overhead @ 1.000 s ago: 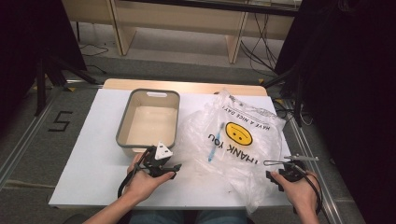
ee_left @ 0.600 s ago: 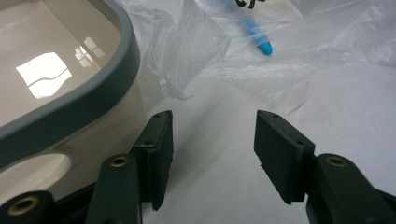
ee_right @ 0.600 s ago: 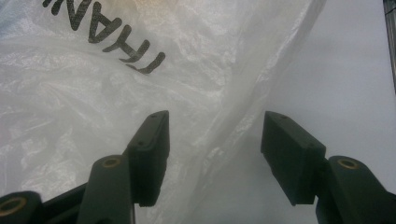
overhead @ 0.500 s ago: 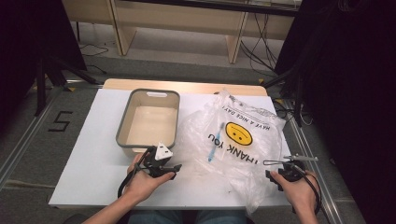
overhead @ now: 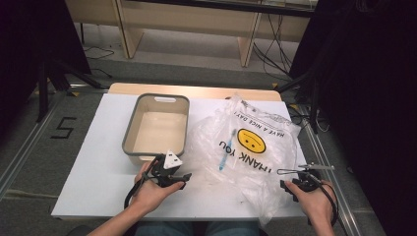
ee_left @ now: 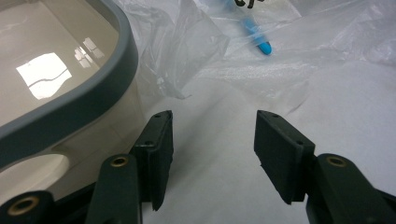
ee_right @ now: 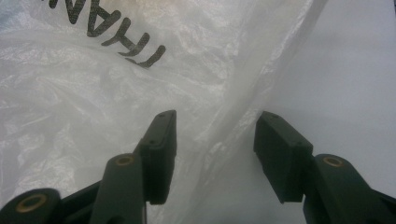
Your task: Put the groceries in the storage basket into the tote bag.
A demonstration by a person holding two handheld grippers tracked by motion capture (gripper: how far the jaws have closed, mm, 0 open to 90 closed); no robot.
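Note:
A clear plastic bag (overhead: 246,147) printed with a yellow smiley and "THANK YOU" lies on the white table (overhead: 98,167), with a blue toothbrush (overhead: 227,150) inside it. A beige bin (overhead: 129,142) with a grey rim stands to its left. My left gripper (overhead: 186,175) rests by the bin's near right corner, open over bare table, and points at the bag (ee_left: 299,60) and the toothbrush's tip (ee_left: 257,37). My right gripper (overhead: 294,178) sits at the bag's near right edge. Its jaws have just been closing. A fold of the bag (ee_right: 93,93) lies between them, but the pads stand apart from it.
The bin's rim (ee_left: 93,93) is close on the left of my left gripper (ee_left: 212,116). White tabletop shows to the right of my right gripper (ee_right: 215,116). A wooden shelf unit and cables are on the floor beyond the table.

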